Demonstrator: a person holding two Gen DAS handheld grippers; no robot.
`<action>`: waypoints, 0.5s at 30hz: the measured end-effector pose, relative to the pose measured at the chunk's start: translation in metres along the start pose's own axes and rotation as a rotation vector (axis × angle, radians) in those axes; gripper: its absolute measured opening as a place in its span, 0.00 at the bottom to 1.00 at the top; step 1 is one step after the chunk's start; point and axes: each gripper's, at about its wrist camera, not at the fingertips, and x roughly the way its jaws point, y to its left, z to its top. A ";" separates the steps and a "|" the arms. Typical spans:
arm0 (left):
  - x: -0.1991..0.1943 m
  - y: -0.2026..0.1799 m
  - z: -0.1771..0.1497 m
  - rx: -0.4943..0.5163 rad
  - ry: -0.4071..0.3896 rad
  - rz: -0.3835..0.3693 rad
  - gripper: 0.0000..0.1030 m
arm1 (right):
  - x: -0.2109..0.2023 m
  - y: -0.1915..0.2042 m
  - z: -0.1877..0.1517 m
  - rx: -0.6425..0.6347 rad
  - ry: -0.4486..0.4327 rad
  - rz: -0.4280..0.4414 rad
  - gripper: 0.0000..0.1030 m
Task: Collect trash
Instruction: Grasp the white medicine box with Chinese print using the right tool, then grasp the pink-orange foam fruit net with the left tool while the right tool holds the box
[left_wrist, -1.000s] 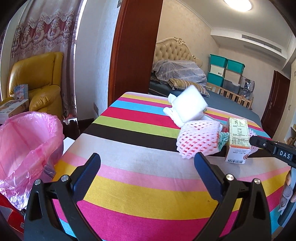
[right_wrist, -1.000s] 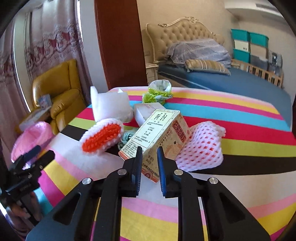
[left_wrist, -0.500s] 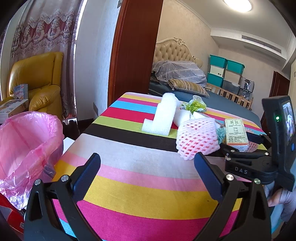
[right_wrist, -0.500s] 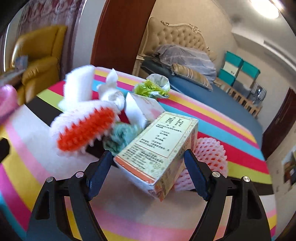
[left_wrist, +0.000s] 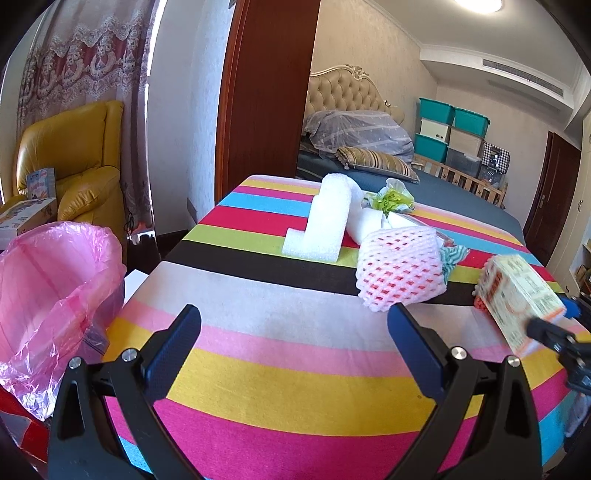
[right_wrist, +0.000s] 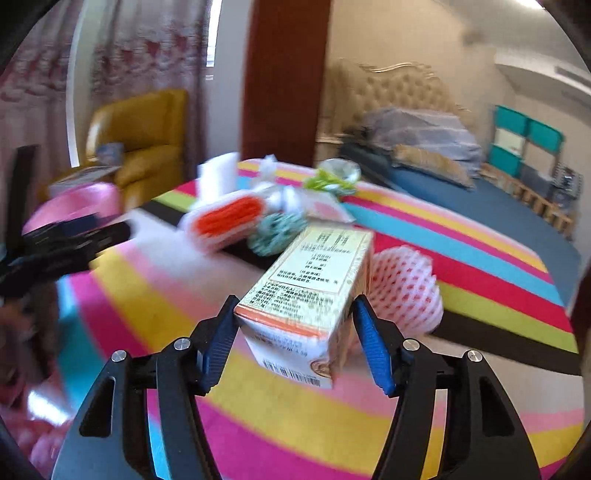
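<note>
My right gripper (right_wrist: 295, 339) is shut on a cream and orange carton box (right_wrist: 314, 291) and holds it lifted over the striped table; the box also shows at the right of the left wrist view (left_wrist: 517, 299). My left gripper (left_wrist: 295, 347) is open and empty above the table's near side. A pink foam net sleeve (left_wrist: 400, 275), a white foam block (left_wrist: 321, 225), crumpled green wrapper (left_wrist: 391, 195) and a teal scrap (right_wrist: 277, 232) lie on the table. A second pink net (right_wrist: 402, 288) lies behind the box.
A bin lined with a pink bag (left_wrist: 48, 295) stands left of the striped table (left_wrist: 258, 376). A yellow armchair (left_wrist: 77, 158) is behind it. A wooden door frame (left_wrist: 266, 92) and a bed (left_wrist: 369, 147) are beyond the table.
My right gripper closed on the carton box and lifted it off the table, swinging left. My left gripper stayed still and open.
</note>
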 end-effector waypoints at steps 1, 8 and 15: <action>0.001 0.000 0.000 0.003 0.003 0.002 0.95 | -0.004 -0.001 -0.002 -0.005 0.002 0.020 0.58; 0.007 -0.005 0.000 0.042 0.031 0.029 0.95 | -0.028 -0.011 -0.017 -0.038 0.043 0.000 0.61; 0.013 -0.014 0.000 0.111 0.053 0.036 0.95 | -0.022 -0.016 -0.012 -0.014 0.029 -0.051 0.75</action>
